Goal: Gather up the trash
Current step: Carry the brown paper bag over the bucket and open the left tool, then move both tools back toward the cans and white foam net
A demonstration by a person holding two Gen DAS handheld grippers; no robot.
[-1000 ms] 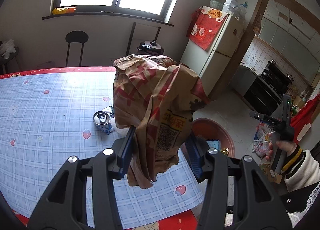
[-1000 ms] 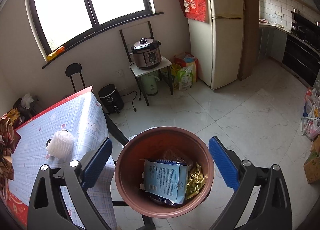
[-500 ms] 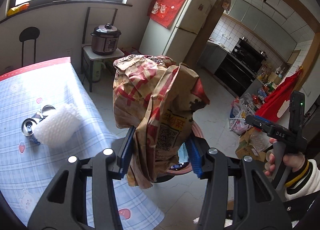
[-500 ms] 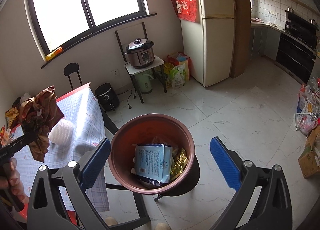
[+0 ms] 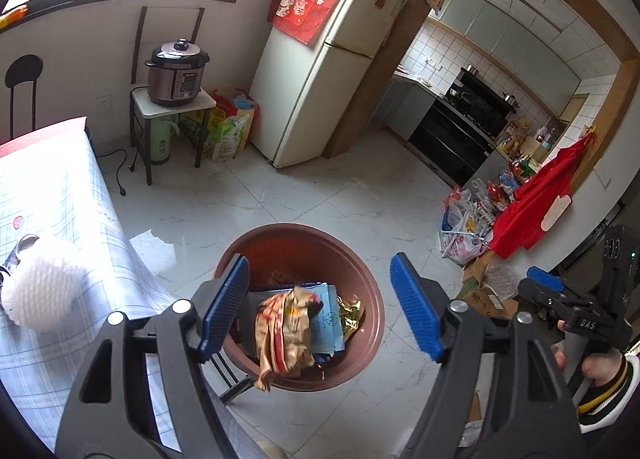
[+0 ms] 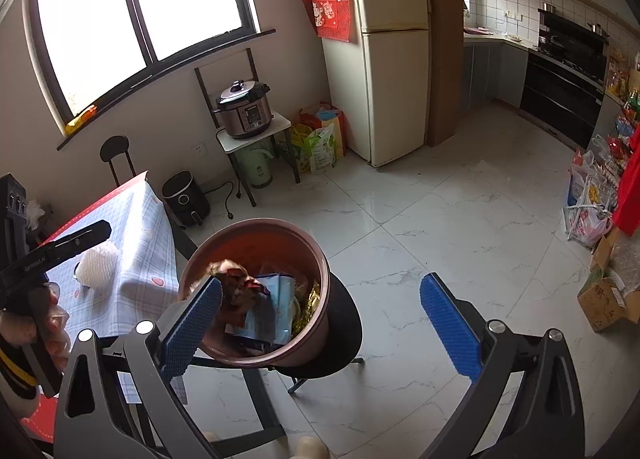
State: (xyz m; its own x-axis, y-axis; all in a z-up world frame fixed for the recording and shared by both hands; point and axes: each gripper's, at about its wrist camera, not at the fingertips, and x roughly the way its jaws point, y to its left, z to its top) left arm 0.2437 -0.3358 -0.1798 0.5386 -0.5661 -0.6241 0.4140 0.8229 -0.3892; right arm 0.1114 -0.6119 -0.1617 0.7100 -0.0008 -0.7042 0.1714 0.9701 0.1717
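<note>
White floor tiles frame the bin [image 5: 372, 291] as the left hand-held gripper [image 5: 320, 303], jaws opening and empty, drops the light, crumpled paper bag [image 5: 282, 331], best pinched at a fold.

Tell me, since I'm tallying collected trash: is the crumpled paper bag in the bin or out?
In. The paper bag lies inside the brown bin atop a blue packet, free of the opening left tool.
</note>
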